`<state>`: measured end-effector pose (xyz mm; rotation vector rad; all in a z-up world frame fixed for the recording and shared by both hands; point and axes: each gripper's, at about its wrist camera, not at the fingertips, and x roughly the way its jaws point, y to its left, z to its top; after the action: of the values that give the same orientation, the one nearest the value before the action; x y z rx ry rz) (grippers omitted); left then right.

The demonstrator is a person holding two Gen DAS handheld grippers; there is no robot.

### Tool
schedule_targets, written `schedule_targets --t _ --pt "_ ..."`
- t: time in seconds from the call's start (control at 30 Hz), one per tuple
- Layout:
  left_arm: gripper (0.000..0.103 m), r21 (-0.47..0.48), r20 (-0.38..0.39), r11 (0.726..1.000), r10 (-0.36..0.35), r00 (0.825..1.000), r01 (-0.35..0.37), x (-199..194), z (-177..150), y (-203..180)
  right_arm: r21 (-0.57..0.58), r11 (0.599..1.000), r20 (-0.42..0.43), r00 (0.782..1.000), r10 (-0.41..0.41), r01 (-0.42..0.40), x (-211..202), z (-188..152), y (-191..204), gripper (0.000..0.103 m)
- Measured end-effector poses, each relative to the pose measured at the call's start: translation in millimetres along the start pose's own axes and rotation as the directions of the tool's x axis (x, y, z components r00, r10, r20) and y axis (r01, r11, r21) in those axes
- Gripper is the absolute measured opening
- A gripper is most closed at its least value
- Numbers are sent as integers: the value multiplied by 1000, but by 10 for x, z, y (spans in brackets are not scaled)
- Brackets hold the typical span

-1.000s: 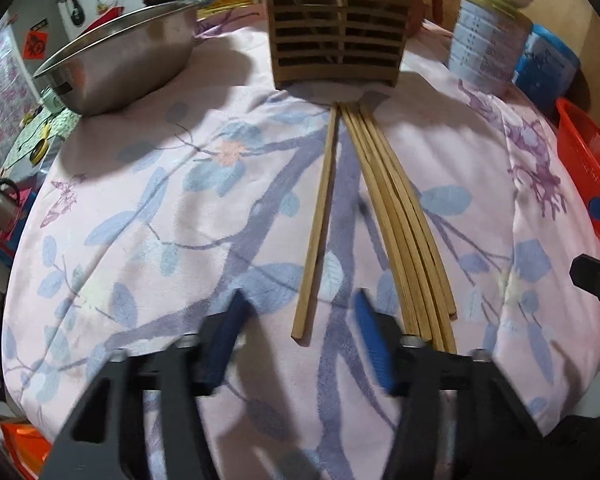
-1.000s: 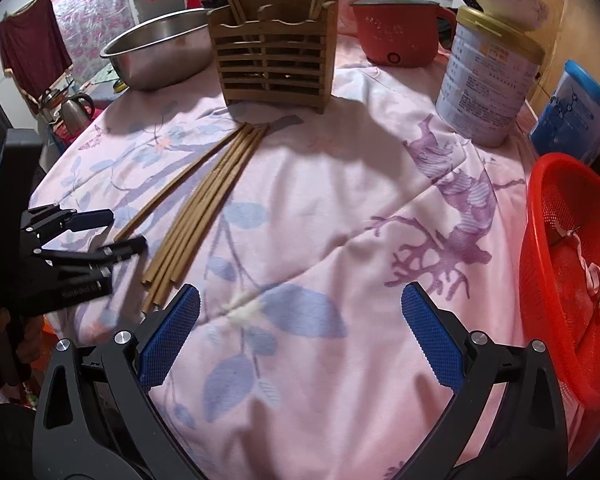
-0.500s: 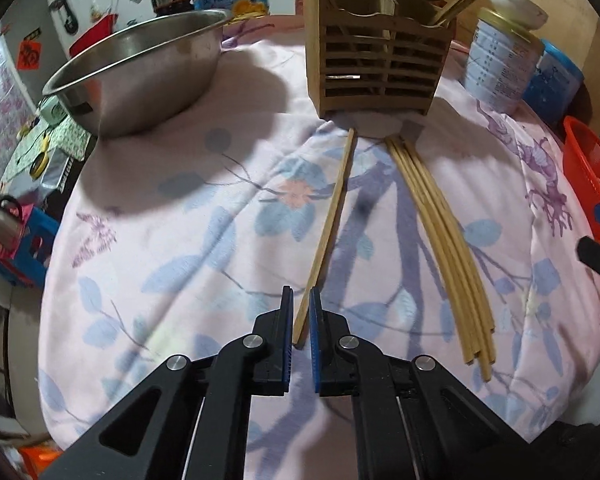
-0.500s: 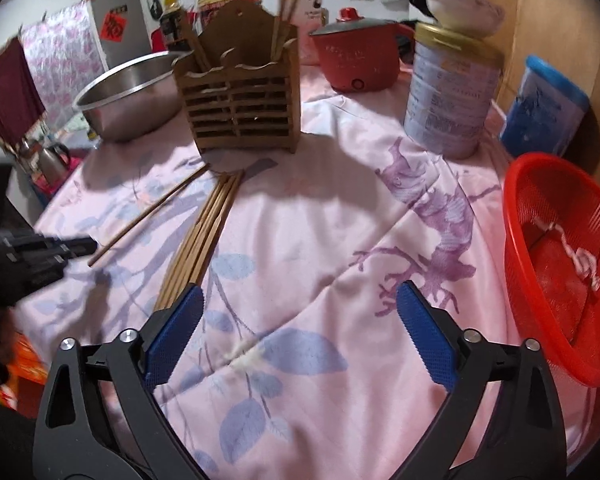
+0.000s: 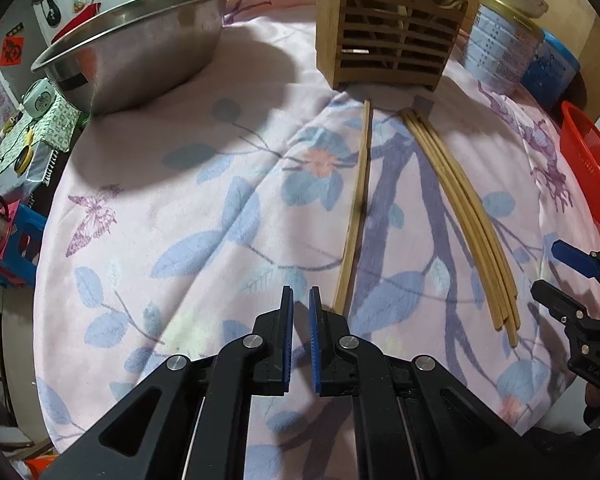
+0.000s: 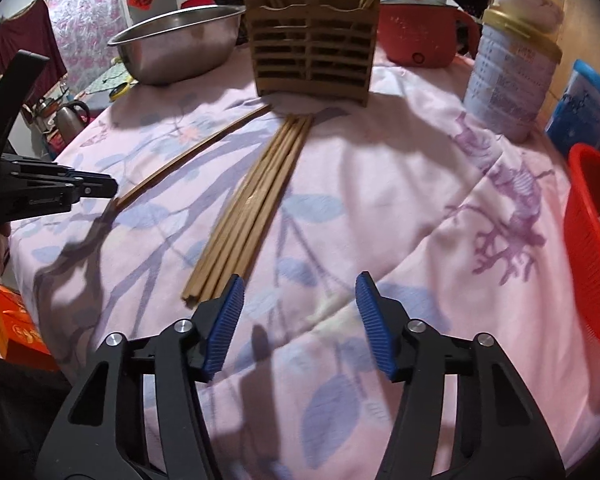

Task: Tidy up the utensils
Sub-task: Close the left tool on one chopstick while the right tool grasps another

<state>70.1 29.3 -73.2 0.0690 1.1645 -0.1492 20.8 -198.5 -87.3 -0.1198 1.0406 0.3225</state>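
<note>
A slatted wooden utensil holder (image 5: 388, 40) (image 6: 312, 52) stands at the back of the floral tablecloth with chopsticks in it. In front of it lie one single chopstick (image 5: 356, 208) (image 6: 188, 152) and a bundle of several chopsticks (image 5: 464, 216) (image 6: 252, 208). My left gripper (image 5: 301, 336) (image 6: 100, 186) is shut with nothing seen between its pads. The single chopstick's near end lies just right of its right finger. My right gripper (image 6: 300, 312) (image 5: 556, 276) has its jaws closing, with only cloth between them. The bundle's near end sits just left of its left pad.
A steel bowl (image 5: 140, 52) (image 6: 180, 44) sits back left. A tall tin (image 5: 500, 48) (image 6: 512, 80), a red pot (image 6: 420, 36) and a blue container (image 6: 588, 108) stand back right. A red basket (image 6: 596, 260) (image 5: 588, 168) is at the right edge.
My left gripper shut and shifted left, so the single chopstick's end now lies outside its right finger. My right gripper moved down toward the bundle's end and its jaws narrowed.
</note>
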Motion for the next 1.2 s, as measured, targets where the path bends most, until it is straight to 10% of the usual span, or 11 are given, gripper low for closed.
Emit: schedule_targets --t 0.57,1.2 --pt "24 24 -14 1000 -9 1000 9 40 -63 -115 72 997 32 999 16 -19 189 49 -153 17" --pt "39 6 78 997 -83 994 83 -43 -66 -440 24 995 16 995 98 -99 261 127 46 17"
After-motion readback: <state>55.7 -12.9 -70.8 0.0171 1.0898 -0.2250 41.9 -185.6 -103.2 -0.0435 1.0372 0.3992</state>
